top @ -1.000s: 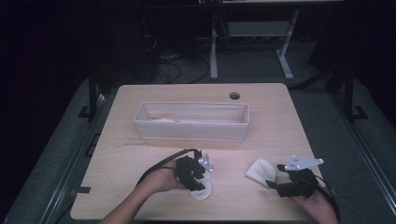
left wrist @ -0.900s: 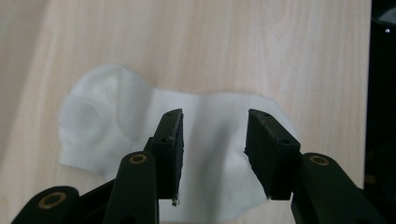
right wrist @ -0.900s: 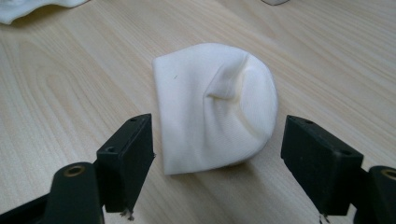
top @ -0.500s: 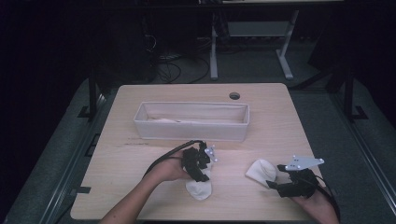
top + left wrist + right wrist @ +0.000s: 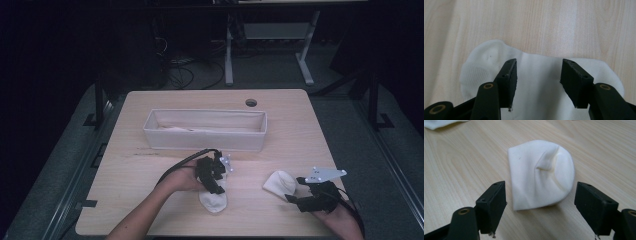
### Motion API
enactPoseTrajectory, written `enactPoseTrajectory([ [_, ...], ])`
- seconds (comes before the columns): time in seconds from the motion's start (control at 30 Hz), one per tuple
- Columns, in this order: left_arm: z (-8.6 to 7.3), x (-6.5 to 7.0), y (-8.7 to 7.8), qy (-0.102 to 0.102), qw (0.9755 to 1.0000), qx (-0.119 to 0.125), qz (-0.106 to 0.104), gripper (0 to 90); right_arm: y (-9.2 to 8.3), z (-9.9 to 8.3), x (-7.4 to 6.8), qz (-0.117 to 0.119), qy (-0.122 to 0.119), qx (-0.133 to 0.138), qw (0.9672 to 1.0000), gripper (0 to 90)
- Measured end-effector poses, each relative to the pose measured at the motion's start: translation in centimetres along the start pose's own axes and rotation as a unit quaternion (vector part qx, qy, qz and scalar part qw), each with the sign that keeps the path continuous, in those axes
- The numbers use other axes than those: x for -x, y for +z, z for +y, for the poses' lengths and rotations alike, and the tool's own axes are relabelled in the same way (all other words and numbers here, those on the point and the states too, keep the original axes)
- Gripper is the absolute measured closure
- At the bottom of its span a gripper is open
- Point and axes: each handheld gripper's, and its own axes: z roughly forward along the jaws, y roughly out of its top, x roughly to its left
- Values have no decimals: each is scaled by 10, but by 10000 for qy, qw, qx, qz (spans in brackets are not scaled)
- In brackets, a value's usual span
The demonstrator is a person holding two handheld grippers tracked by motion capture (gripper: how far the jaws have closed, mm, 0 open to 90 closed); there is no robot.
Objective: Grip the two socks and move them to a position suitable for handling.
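Two white socks lie on the wooden table. One sock (image 5: pixel 213 201) (image 5: pixel 541 82) rests flat near the front edge, under my left gripper (image 5: pixel 219 189) (image 5: pixel 539 67). That gripper's jaws have just been opening; they stand apart over the sock with the cloth showing between them, and the pads do not press it. The other sock (image 5: pixel 278 183) (image 5: pixel 541 173), folded into a rounded bundle, sits at the right. My right gripper (image 5: pixel 292 194) (image 5: pixel 541 185) is open, one jaw to each side of the bundle's near end without touching it.
A long white fabric bin (image 5: pixel 205 142) stands across the middle of the table, with something pale lying inside (image 5: pixel 175 129). A round cable hole (image 5: pixel 251 102) is behind it. Dark floor and desk legs surround the table.
The left gripper has shifted a little toward the bin and its jaws have widened; more of the near sock now lies uncovered on the table. The right gripper has stayed put.
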Motion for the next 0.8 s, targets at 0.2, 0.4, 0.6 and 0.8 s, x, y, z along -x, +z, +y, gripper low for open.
enactPoseTrajectory([
  [0.2,-2,6,-14,27,9998,125,134,452,1,3,-2,19,-36,-96,9999,248],
  [0.4,-10,12,-30,27,9994,224,261,435,1,11,-3,57,-86,-193,9998,265],
  [0.6,-19,18,-38,-61,9990,299,337,385,-1,21,-1,63,-191,-335,9992,334],
  [0.8,-27,26,-43,-120,9979,485,403,371,-3,34,4,109,-319,-613,9975,425],
])
